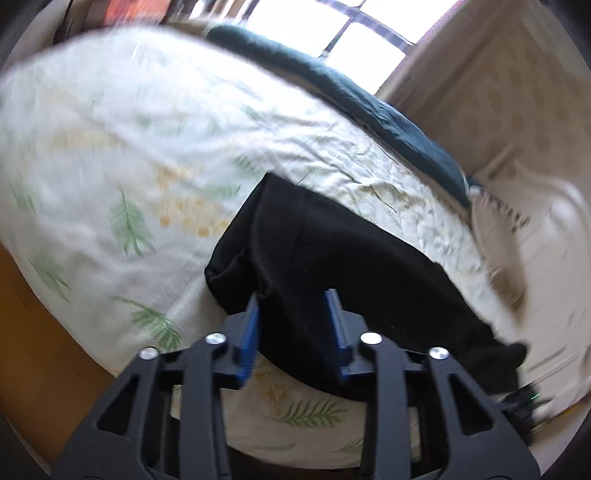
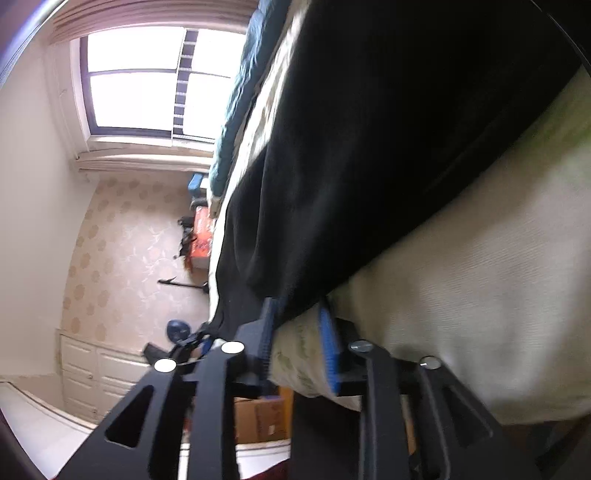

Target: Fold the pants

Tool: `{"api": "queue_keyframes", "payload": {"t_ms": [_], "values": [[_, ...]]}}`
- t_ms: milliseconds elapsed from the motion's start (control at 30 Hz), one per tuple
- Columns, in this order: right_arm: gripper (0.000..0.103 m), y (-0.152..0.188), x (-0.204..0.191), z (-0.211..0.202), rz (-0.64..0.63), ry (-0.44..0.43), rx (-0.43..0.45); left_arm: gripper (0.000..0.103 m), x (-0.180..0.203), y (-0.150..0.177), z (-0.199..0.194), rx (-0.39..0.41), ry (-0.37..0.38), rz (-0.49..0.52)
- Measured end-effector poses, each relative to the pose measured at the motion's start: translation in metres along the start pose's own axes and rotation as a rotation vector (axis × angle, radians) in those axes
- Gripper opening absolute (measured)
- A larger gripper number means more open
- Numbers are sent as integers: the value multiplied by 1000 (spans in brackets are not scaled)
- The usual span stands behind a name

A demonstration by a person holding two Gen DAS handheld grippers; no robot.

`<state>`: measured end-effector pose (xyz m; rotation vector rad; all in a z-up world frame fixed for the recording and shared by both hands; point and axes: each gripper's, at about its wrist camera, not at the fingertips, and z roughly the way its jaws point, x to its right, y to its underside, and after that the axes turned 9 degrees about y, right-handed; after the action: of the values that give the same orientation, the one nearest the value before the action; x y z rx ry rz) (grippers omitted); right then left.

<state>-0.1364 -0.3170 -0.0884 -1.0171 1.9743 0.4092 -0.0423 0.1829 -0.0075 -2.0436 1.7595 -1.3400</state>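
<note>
The black pants (image 1: 332, 266) lie folded in a long band across the leaf-print bed sheet (image 1: 129, 147), running to the lower right. My left gripper (image 1: 293, 308) hovers over their near end. Its blue pads (image 1: 251, 325) stand apart, with black cloth seen between them and not pinched. In the rolled right wrist view the pants (image 2: 369, 147) hang over the bed edge. My right gripper (image 2: 297, 328) sits at that edge. Its pads (image 2: 328, 347) are apart, with the sheet (image 2: 461, 295) and the pants' hem in the gap.
A dark teal blanket (image 1: 369, 107) lies along the far side of the bed under a bright window (image 1: 332, 29). Beside the bed are a papered wall, white cupboards (image 2: 96, 369), an orange box (image 2: 203, 236) and a cardboard box (image 2: 258, 417).
</note>
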Motion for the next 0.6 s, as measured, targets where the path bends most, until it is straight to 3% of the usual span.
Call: {"api": "queue_keyframes", "payload": {"t_ms": [133, 200, 267, 367, 467, 600], "values": [[33, -20, 11, -56, -11, 56, 139, 57, 31, -7, -2, 30, -6, 100], [33, -41, 29, -107, 23, 82, 283, 67, 39, -13, 7, 35, 4, 110], [33, -59, 46, -151, 60, 91, 409, 70, 42, -18, 18, 36, 24, 96], [41, -97, 87, -225, 173, 122, 622, 81, 46, -24, 42, 35, 26, 77], [41, -132, 123, -265, 257, 188, 744, 89, 44, -24, 66, 15, -16, 81], [41, -165, 158, -269, 377, 139, 767, 91, 39, -17, 81, -13, -55, 79]]}}
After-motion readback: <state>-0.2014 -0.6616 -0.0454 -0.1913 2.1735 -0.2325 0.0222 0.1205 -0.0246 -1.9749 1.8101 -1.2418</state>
